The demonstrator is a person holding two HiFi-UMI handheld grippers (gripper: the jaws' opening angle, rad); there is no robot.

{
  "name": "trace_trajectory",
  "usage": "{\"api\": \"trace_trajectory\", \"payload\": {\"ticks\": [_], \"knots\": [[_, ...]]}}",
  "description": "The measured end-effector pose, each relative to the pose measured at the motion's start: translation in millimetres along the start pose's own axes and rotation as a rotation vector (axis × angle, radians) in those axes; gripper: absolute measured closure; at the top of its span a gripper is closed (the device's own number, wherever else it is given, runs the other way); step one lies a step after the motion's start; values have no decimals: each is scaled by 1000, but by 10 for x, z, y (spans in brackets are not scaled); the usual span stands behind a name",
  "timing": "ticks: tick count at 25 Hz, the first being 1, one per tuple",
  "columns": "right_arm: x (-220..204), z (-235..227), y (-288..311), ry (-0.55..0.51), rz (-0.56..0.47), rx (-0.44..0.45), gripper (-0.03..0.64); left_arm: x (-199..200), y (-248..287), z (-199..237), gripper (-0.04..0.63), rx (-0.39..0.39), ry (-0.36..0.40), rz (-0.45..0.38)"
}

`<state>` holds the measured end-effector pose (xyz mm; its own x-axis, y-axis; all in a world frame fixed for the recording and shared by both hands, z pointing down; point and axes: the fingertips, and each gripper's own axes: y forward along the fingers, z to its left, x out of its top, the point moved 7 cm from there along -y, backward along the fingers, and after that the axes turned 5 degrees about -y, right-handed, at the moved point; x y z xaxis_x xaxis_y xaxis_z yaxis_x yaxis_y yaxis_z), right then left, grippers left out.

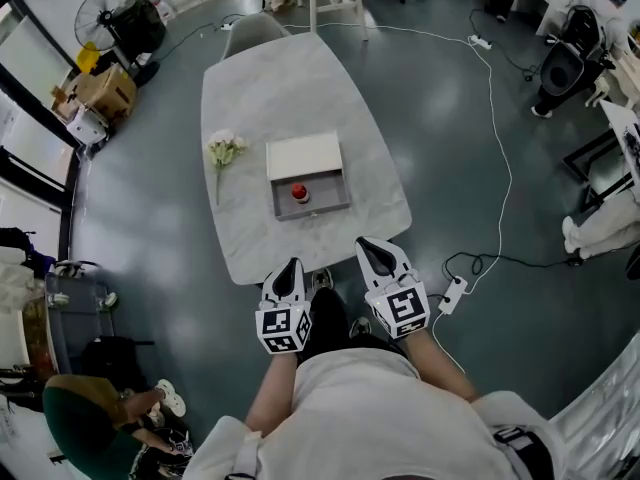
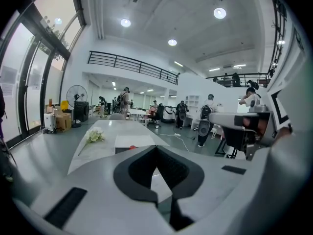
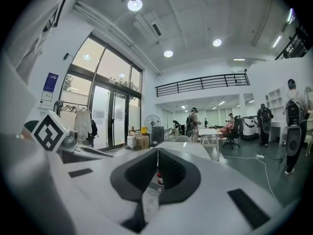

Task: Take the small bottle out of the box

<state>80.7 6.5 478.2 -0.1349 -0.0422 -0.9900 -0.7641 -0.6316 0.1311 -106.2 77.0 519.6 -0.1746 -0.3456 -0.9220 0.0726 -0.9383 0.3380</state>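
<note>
On the pale marble table [image 1: 250, 98] stands a shallow grey box [image 1: 283, 208], and its white lid [image 1: 305, 155] lies open behind it. The small bottle [image 1: 299, 192], with a red cap, stands inside the box. Both grippers hang just short of the table's near edge, pointing at the box. My left gripper [image 1: 291, 268] is shut and holds nothing; in the left gripper view its tips [image 2: 156, 148] meet, with the red cap [image 2: 132, 147] just past the left jaw. My right gripper [image 1: 371, 251] is shut too, its jaws [image 3: 157, 153] closed on nothing.
A white flower [image 1: 225, 150] lies left of the box. A grey chair [image 1: 250, 30] stands at the table's far end. A white cable with a power strip [image 1: 452, 295] runs over the floor on the right. A fan [image 1: 112, 18] and cardboard boxes [image 1: 105, 90] stand far left.
</note>
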Motion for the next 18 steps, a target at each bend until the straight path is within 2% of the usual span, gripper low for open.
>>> {"api": "trace_trajectory", "payload": {"ticks": [6,18], "knots": [[-95,-75,193,4,44,-8,589,-121,327,104,572,-42,-34,63],[-262,-246,864,36,114,-27,589,-70,1027,603,569,-46,8,117]]}}
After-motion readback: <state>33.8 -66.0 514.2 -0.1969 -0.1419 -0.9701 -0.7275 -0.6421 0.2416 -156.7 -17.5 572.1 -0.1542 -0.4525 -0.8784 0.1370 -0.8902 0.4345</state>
